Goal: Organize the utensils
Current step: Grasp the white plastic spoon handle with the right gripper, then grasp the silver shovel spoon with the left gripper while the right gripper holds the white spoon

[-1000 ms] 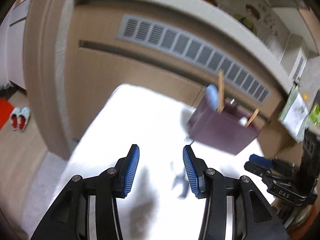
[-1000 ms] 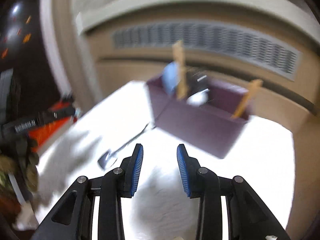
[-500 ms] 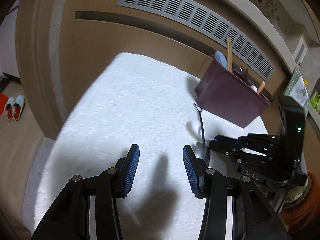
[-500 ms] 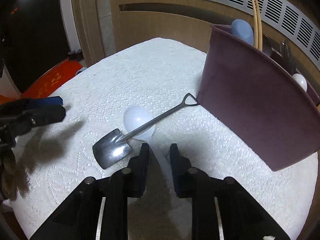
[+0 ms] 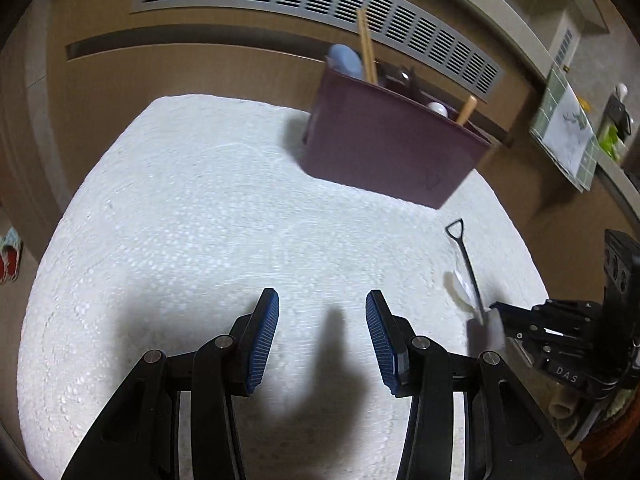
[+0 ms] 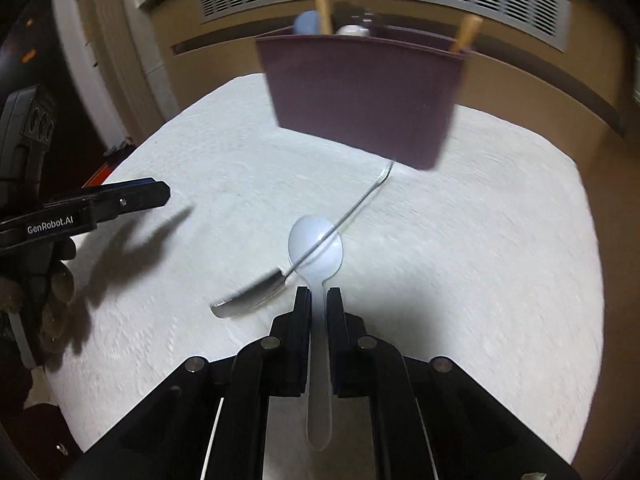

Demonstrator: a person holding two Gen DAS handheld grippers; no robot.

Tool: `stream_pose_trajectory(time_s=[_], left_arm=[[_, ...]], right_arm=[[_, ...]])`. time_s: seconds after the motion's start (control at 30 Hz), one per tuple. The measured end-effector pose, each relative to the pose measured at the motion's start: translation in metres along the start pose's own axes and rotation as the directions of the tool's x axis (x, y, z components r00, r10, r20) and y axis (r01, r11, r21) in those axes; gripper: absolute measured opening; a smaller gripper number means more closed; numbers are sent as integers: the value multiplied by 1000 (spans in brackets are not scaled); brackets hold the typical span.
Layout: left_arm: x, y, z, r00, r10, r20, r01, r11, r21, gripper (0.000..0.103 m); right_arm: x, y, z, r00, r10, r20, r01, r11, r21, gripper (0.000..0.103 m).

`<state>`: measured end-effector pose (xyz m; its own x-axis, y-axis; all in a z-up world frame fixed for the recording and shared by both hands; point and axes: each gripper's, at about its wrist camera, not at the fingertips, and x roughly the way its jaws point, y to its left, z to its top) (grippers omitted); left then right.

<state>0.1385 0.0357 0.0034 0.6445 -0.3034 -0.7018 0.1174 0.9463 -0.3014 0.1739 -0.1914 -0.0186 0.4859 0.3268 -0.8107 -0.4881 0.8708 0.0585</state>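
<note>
The right gripper pinches the handle of a translucent white plastic spoon, whose bowl lies under a slim metal shovel-shaped spoon on the nubbly white cloth. The left gripper hovers spread wide and empty over the cloth. Farther off, the dark maroon plastic caddy holds wooden chopsticks, a pale blue utensil and a white one

Maroon holder, white textured cloth, translucent white spoon — blue-padded left claw.
</note>
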Motion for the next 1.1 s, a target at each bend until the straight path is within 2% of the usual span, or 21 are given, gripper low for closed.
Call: stream_pose_trajectory(time_s=[0.17,0.23,0.4,0.6,0.73,0.8,0.9,1.03,1.1], left_arm=[[3,-18,1,1000,3,-12,-3,999,33,46],[3,-24,0,1000,-1,-18,2,999,47,46],[12,-50,-10,996,-54,-64,61,991,117,46],[30,-93,-26,983,-101,-153,129,974,186,46],[35,-116,-27,978,-119,-173,154,966,208,46],[38,-124,-18,977,-124,-173,158,967,199,46],[49,-136,11,981,-139,-132,161,972,171,46],[82,-150,42,990,-90,-106,108,978,176,46],[99,-160,50,994,-54,-99,74,975,209,46]], right_arm=[[-14,-13,-20,1000,11,2,-11,1000,12,9],[-22,-15,-27,1000,-3,15,3,1000,5,15],[-33,-22,-31,996,-53,65,52,998,21,18],[-51,-56,-44,983,-118,139,97,984,151,20],[-55,-71,-49,971,-154,185,110,967,231,20],[-55,-76,-51,969,-152,193,99,961,257,20],[-54,-77,-52,968,-144,204,84,958,276,20],[-59,-76,-55,959,-159,233,89,955,284,20],[-60,-76,-56,957,-159,242,86,954,286,20]])
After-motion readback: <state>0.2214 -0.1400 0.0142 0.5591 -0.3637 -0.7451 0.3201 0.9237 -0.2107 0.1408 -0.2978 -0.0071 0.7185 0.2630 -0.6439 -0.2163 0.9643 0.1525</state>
